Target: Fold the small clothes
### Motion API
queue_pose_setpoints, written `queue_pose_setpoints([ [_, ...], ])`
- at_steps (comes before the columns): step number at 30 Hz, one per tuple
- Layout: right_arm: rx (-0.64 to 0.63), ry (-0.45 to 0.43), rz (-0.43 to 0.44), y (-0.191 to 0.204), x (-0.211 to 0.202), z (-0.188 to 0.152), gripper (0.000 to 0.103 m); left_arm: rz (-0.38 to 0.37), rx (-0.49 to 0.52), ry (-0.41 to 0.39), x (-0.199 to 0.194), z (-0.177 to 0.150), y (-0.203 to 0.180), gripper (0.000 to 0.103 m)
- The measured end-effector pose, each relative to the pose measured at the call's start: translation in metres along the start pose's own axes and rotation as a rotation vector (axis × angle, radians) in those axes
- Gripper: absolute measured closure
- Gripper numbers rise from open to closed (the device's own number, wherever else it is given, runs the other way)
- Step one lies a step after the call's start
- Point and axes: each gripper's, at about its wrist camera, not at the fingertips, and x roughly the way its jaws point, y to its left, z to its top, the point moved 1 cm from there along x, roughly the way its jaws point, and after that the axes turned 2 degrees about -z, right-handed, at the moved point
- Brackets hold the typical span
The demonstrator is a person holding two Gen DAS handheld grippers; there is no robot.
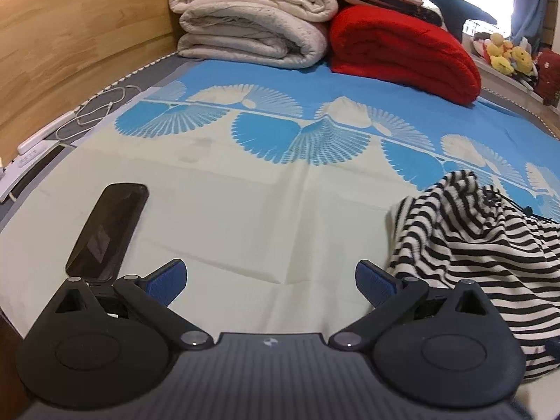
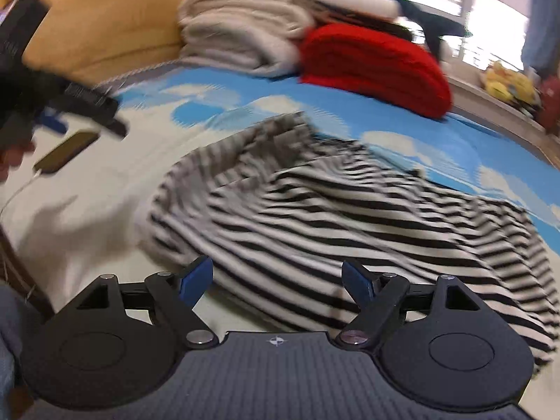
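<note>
A black-and-white striped garment (image 2: 332,217) lies crumpled on the bed sheet (image 1: 227,210). In the left wrist view it (image 1: 490,245) lies at the right. My left gripper (image 1: 271,280) is open and empty above the cream part of the sheet, left of the garment. My right gripper (image 2: 278,283) is open and empty just above the garment's near edge. The right wrist view is blurred. The left gripper also shows at the far left of the right wrist view (image 2: 59,112).
A black phone (image 1: 105,231) lies on the sheet at the left, with cables and a power strip (image 1: 45,136) by the wooden headboard. Folded white quilts (image 1: 252,24) and a red blanket (image 1: 402,52) are stacked at the far end. Plush toys (image 1: 507,52) sit at the right.
</note>
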Motion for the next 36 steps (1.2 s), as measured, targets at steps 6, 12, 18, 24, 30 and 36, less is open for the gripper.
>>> queue_pose_setpoints([
  [6,-0.161,0.024,-0.053,0.05,0.03,-0.002,0.018,0.051,-0.05,0.016,0.004,0.003,0.022,0.0],
  [12,-0.313,0.009,-0.143,0.082,0.064,0.002,0.017,0.05,-0.122,0.046,0.01,0.007,0.043,0.0],
  [18,-0.418,-0.022,-0.162,0.103,0.093,0.006,0.079,0.041,-0.169,0.069,0.014,0.01,0.054,0.0],
  [24,-0.194,-0.003,-0.072,0.089,0.076,0.058,0.088,0.064,-0.243,0.063,0.016,0.015,0.069,0.0],
  [30,-0.03,0.108,0.043,0.074,0.09,0.063,0.088,0.109,-0.338,0.108,0.029,0.018,0.081,0.0],
  [36,0.275,-0.164,0.077,-0.027,0.002,0.107,0.089,0.175,-0.36,0.107,0.04,0.022,0.063,0.0],
])
